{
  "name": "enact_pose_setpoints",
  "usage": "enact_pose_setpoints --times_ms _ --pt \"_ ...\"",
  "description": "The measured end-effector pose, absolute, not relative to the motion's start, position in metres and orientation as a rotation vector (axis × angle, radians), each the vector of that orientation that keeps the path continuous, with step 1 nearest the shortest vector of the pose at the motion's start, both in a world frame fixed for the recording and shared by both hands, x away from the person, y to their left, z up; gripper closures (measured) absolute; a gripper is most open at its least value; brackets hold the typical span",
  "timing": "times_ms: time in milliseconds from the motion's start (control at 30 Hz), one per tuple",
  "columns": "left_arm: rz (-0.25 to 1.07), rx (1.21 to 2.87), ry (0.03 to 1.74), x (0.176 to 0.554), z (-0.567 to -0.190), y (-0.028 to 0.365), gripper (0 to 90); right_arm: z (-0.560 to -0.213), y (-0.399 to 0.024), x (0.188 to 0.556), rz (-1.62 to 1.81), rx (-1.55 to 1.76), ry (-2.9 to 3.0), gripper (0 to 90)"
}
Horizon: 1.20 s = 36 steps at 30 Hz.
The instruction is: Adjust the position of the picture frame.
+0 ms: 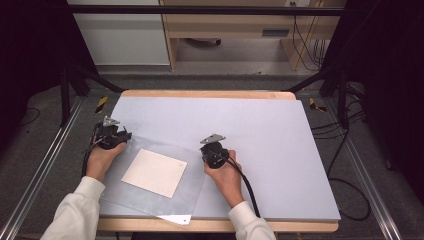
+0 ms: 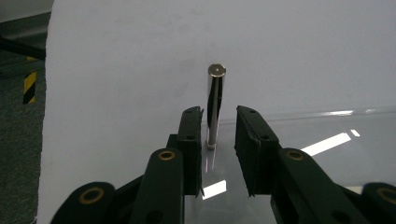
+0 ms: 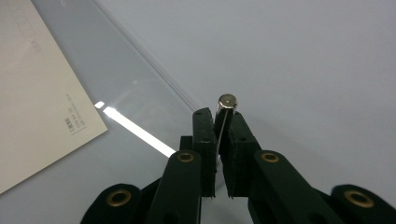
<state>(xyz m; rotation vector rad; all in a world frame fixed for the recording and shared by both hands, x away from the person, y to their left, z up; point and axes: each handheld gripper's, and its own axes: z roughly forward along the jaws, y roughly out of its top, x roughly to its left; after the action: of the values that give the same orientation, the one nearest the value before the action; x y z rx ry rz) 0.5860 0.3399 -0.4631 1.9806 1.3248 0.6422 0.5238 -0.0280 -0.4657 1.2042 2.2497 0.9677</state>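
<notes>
A clear plastic sheet point(image 1: 125, 200) lies on the table with a cream card point(image 1: 155, 172) in its middle. In the left gripper view a shiny metal cylinder point(image 2: 215, 100) stands upright at the sheet's edge point(image 2: 327, 126). My left gripper point(image 2: 218, 114) is open around it, with a small gap on each side. In the right gripper view a second metal cylinder point(image 3: 227, 103) stands upright near the sheet's edge point(image 3: 116, 93), and my right gripper point(image 3: 219, 116) is shut on it. From above, the left gripper point(image 1: 111, 136) sits at the sheet's far left corner and the right gripper point(image 1: 215, 152) at its right edge.
A pale grey mat point(image 1: 260, 125) covers the wooden table point(image 1: 210, 94); its right half is bare. A white tab point(image 1: 176, 218) sticks out at the sheet's near corner. Black frame posts point(image 1: 65, 95) and cables point(image 1: 345, 150) flank the table.
</notes>
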Motion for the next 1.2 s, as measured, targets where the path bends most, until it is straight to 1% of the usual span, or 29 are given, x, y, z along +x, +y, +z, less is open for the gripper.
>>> enact_pose_setpoints --times_ms 267,567,733,1200 --pt "0.669 1.937 1.361 0.5885 -0.4663 0.3404 77.5 -0.4653 -0.0283 0.5243 0.967 1.211 2.252 85.3" --pt "0.709 1.939 1.369 0.5887 -0.4667 0.332 79.1 -0.4651 -0.0291 0.5246 0.969 1.212 2.256 85.3" --pt "0.71 1.933 1.372 0.5892 -0.4673 0.3332 83.2 -0.465 -0.0293 0.5251 0.974 1.225 2.254 85.3" --pt "0.699 1.942 1.375 0.5911 -0.4672 0.3332 84.0 -0.4645 -0.0291 0.5251 0.97 1.24 2.256 85.4"
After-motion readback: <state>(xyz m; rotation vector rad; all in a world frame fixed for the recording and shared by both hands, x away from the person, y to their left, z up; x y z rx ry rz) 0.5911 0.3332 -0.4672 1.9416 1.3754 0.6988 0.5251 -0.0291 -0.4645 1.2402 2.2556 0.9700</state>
